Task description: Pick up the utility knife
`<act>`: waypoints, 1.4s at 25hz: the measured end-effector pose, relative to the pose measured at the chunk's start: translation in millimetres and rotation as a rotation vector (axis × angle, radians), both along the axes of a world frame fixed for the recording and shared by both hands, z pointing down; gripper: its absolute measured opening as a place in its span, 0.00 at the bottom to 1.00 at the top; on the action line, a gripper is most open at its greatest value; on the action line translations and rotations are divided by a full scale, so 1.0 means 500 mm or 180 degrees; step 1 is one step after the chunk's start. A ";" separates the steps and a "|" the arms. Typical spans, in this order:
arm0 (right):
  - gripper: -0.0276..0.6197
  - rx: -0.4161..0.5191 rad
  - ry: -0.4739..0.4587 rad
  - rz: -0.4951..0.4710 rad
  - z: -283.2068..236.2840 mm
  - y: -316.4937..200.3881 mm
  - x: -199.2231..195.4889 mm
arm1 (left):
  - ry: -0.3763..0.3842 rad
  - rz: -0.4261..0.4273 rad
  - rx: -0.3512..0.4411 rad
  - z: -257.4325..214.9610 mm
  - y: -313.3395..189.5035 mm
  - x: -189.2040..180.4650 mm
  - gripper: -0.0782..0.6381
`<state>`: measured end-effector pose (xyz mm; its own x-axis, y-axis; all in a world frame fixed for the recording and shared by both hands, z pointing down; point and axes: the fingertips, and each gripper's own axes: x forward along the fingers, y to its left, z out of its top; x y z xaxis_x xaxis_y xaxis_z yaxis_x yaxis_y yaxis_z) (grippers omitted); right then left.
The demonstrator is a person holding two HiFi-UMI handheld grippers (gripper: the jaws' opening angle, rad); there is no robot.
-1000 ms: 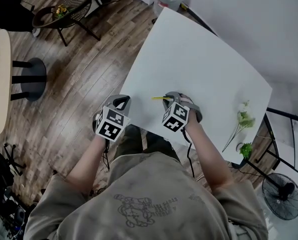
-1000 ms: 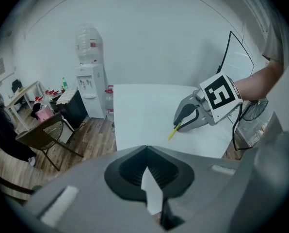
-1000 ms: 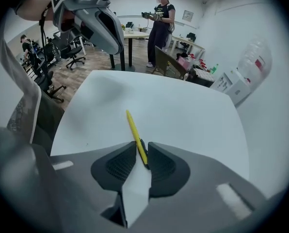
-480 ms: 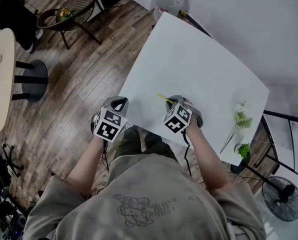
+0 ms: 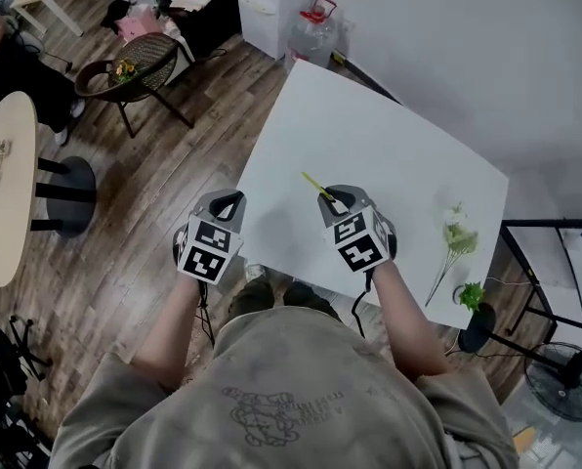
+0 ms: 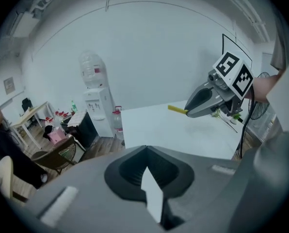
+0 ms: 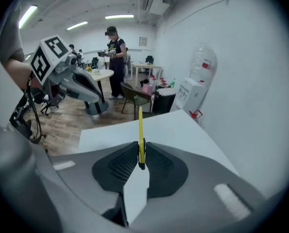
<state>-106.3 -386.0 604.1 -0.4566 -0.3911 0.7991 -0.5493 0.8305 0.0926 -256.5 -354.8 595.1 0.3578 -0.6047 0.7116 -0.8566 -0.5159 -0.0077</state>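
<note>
Since the earlier frame, the slim yellow utility knife, then lying flat on the white rectangular table close to its near edge, has been lifted clear of the surface, and both grippers have been raised with it. The knife is now clamped by its near end in the right gripper, whose jaws have just been closing on it to a narrow gap; the thin body is pinched edge-on between the ribbed pads, so most of its length juts forward and upward, away from the person. A grip on the end rather than the middle was probably forced by how low the knife lay on the table. The left gripper is held beside the table's near left corner with its jaws brought together on nothing, apparently kept out of the way as it is not needed. Further along, a green-and-white artificial flower sprig is left lying at the table's right edge, well apart from the knife. Beyond the far corner a water dispenser bottle with a red handle can be seen on the wooden floor.
</note>
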 end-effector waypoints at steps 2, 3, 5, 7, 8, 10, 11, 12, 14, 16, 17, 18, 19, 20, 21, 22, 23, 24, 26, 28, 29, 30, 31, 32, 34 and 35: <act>0.16 0.0137 -0.0219 0.0124 -0.055 -0.015 0.002 | -0.0012 0.0017 0.0141 -0.037 -0.017 0.006 0.11; 0.16 0.0208 -0.0341 0.0195 -0.086 -0.024 0.002 | -0.0022 0.0039 0.0223 -0.059 -0.027 0.008 0.11; 0.16 0.0343 -0.0563 0.0315 -0.151 -0.035 0.004 | -0.0027 0.0090 0.0378 -0.106 -0.045 0.012 0.11; 0.16 0.0495 -0.0758 0.0418 -0.214 -0.043 0.011 | -0.0021 0.0131 0.0518 -0.154 -0.060 0.016 0.11; 0.16 0.0585 -0.0850 0.0465 -0.245 -0.047 0.016 | -0.0020 0.0148 0.0584 -0.176 -0.067 0.019 0.11; 0.16 0.0776 -0.1010 0.0547 -0.304 -0.051 0.025 | -0.0029 0.0187 0.0710 -0.217 -0.078 0.026 0.11; 0.16 0.0861 -0.1096 0.0584 -0.331 -0.050 0.030 | -0.0031 0.0209 0.0773 -0.238 -0.081 0.029 0.11; 0.16 0.0927 -0.1201 0.0622 -0.357 -0.048 0.034 | -0.0022 0.0232 0.0837 -0.258 -0.082 0.033 0.11; 0.16 0.1010 -0.1453 0.0707 -0.408 -0.039 0.044 | 0.0014 0.0281 0.0972 -0.301 -0.081 0.044 0.11; 0.16 0.1124 -0.1642 0.0793 -0.457 -0.028 0.059 | 0.0051 0.0338 0.1107 -0.346 -0.079 0.055 0.11; 0.16 0.1207 -0.1693 0.0831 -0.479 -0.024 0.069 | 0.0081 0.0367 0.1174 -0.369 -0.079 0.060 0.11; 0.16 0.1296 -0.1729 0.0866 -0.499 -0.020 0.079 | 0.0127 0.0395 0.1242 -0.392 -0.079 0.065 0.11; 0.16 0.1375 -0.1767 0.0898 -0.517 -0.015 0.089 | 0.0188 0.0418 0.1309 -0.416 -0.077 0.070 0.11; 0.16 0.1438 -0.1811 0.0934 -0.534 -0.009 0.100 | 0.0252 0.0435 0.1365 -0.439 -0.073 0.074 0.11; 0.16 0.1485 -0.1861 0.0974 -0.549 -0.001 0.111 | 0.0313 0.0447 0.1420 -0.460 -0.068 0.077 0.11; 0.16 0.1522 -0.1912 0.1014 -0.562 0.008 0.123 | 0.0368 0.0458 0.1487 -0.481 -0.063 0.080 0.11; 0.16 0.1554 -0.1965 0.1054 -0.574 0.019 0.134 | 0.0420 0.0468 0.1558 -0.501 -0.059 0.084 0.11; 0.16 0.1582 -0.2019 0.1095 -0.586 0.031 0.145 | 0.0467 0.0478 0.1623 -0.519 -0.056 0.088 0.11; 0.16 0.1629 -0.2120 0.1146 -0.610 0.056 0.164 | 0.0551 0.0498 0.1718 -0.546 -0.053 0.095 0.11; 0.16 0.1698 -0.2149 0.1133 -0.631 0.079 0.177 | 0.0612 0.0519 0.1776 -0.563 -0.049 0.099 0.11; 0.16 0.1740 -0.2127 0.1113 -0.639 0.088 0.182 | 0.0629 0.0529 0.1801 -0.570 -0.046 0.100 0.11; 0.16 0.1777 -0.2090 0.1093 -0.644 0.096 0.187 | 0.0643 0.0538 0.1825 -0.575 -0.044 0.101 0.11; 0.16 0.1805 -0.2048 0.1082 -0.645 0.102 0.192 | 0.0659 0.0543 0.1844 -0.579 -0.042 0.102 0.11; 0.16 0.1826 -0.2010 0.1090 -0.645 0.106 0.198 | 0.0677 0.0540 0.1857 -0.582 -0.042 0.103 0.11; 0.16 0.1839 -0.1968 0.1150 -0.638 0.108 0.209 | 0.0705 0.0512 0.1875 -0.588 -0.043 0.103 0.11; 0.16 0.1831 -0.1963 0.1188 -0.634 0.108 0.214 | 0.0712 0.0500 0.1887 -0.594 -0.043 0.103 0.11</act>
<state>0.9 -332.2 287.1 -0.5014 -0.8602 0.0930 -0.8615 0.5063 0.0381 -204.9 -376.2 298.3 0.5746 -0.8002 0.1718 -0.7853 -0.5981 -0.1597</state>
